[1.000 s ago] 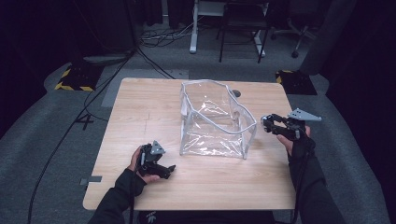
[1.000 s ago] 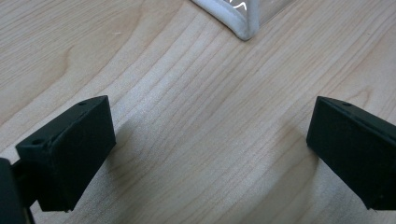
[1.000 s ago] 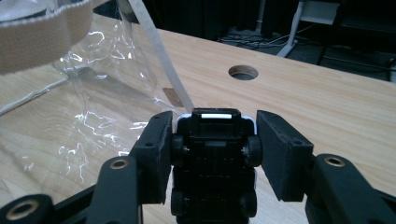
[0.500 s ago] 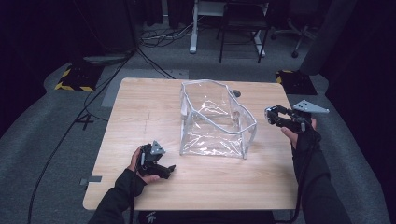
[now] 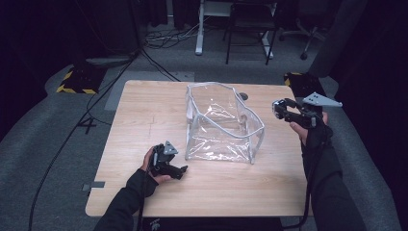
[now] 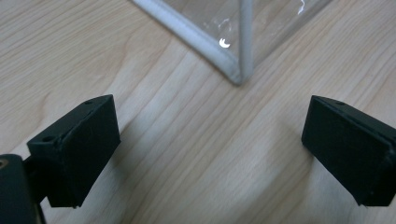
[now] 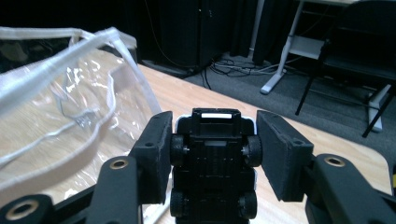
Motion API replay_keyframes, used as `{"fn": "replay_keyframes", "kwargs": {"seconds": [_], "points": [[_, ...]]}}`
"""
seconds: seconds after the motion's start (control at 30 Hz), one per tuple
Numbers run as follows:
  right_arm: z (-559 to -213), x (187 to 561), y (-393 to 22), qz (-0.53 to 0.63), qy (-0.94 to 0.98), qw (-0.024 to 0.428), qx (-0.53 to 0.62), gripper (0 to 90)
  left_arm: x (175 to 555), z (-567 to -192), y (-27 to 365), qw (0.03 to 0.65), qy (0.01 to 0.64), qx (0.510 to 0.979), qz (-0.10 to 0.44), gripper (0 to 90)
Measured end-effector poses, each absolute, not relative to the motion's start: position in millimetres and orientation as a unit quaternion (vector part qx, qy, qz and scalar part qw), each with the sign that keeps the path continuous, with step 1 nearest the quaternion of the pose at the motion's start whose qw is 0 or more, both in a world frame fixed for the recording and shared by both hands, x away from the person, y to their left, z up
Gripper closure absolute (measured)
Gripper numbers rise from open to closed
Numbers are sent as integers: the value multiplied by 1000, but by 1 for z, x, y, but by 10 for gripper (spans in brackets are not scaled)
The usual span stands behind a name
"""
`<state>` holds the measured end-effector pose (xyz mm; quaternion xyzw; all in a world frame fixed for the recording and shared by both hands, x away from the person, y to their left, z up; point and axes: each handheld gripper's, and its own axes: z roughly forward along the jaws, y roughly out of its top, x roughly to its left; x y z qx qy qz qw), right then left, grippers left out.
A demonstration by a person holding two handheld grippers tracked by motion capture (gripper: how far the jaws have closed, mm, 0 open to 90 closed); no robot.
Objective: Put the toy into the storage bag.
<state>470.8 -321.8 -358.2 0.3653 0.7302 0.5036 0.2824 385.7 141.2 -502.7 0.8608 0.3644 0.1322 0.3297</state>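
While the right gripper (image 5: 280, 109) hung above the worktop's (image 5: 144, 120) right edge, its jaws were clamped on one small toy car (image 7: 214, 158), black, hard plastic, boxy, with four little rubbery wheels. Seen from the right gripper view, the car lay belly toward the camera, its long axis running along the jaws, away from the hand, and a pale strip marked its far end. Just left of it stood one clear plastic bag (image 5: 221, 122), soft and crinkled, box-shaped, open at the top, edged with white piping; its glossy walls caught the light. It sat near the middle of the pale, wood-grained worktop. The left gripper (image 5: 179, 169) rested low at the near left, just beside the bag's near corner (image 6: 239, 77), its two blocky matte jaws wide apart with only bare wood between them.
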Motion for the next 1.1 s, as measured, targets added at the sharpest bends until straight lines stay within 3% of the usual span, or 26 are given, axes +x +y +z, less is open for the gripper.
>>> {"fn": "replay_keyframes", "kwargs": {"seconds": [0.5, 1.1], "points": [[-332, 472, -305, 510, 732, 289, 345, 483, 421, -503, 88, 339, 335, 872, 110, 54], [-302, 467, -278, 527, 740, 287, 305, 482, 426, -502, 77, 341, 318, 879, 102, 67]]}}
